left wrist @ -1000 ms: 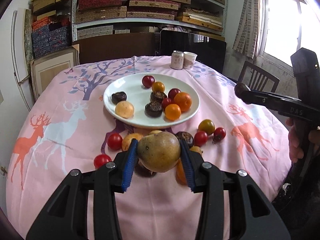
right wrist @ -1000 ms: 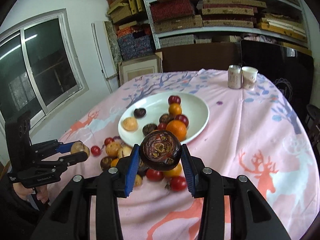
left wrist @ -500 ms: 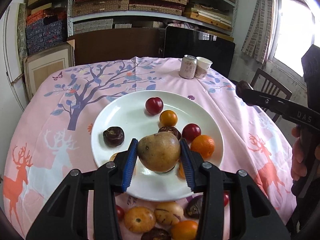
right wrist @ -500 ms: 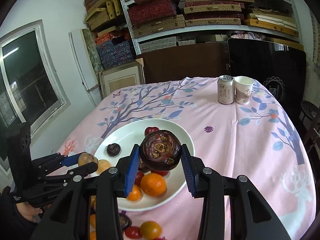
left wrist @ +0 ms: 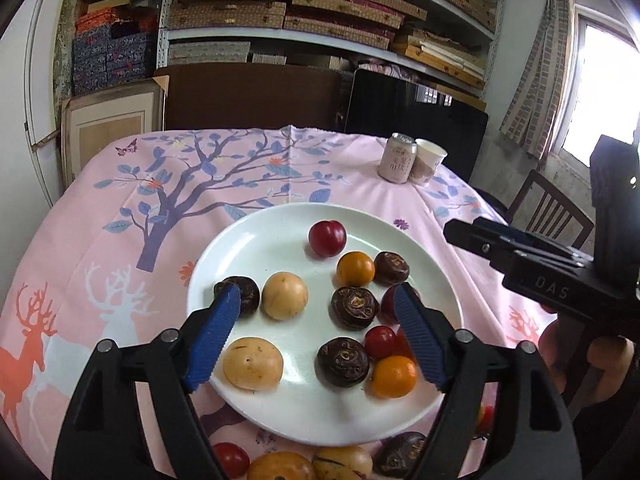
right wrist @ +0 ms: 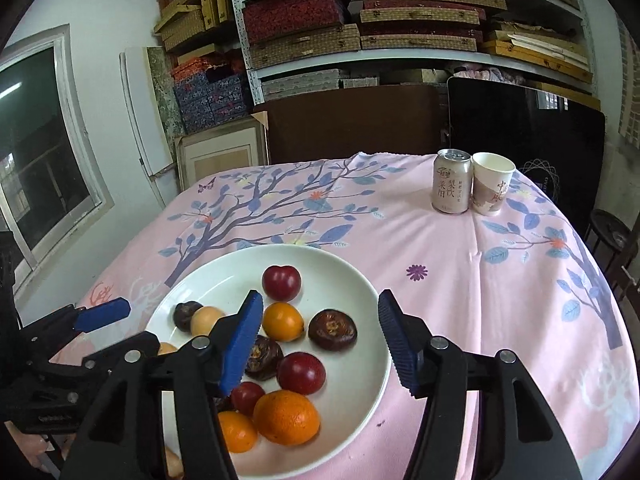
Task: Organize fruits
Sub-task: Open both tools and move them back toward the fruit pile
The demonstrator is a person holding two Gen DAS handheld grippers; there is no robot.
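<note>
Both sets of my fingers are opening over the white plate (left wrist: 400,224) rn, nothing pinched btwn either pair. Left gripper (left wrist: 316,340) hangs above the near half of the plate w/ a tan fruit (left wrist: 253,363) lying loose just under its left finger. Right gripper (right wrist: 320,340) sits over the plate's right side, a dark ridged fruit (right wrist: 333,329) loose on the plate btwn its pads.

To do this bit well, I reckon: let the fingers spread fully, then lift straight up before drawing back, so no pad nudges a round fruit and sets it rolling toward the rim.

Plate holds a mix: red plum (left wrist: 327,238) at the far side, orange ones, dark ridged ones, tan ones, small red ones, mostly bunched on its right half. More fruit waits on the pink-clothed bench (left wrist: 100,240) by the near rim, incl. a red one (left wrist: 231,458). Can (right wrist: 451,186) and paper cup (right wrist: 491,183) stand touching, well apart from the plate.
</note>
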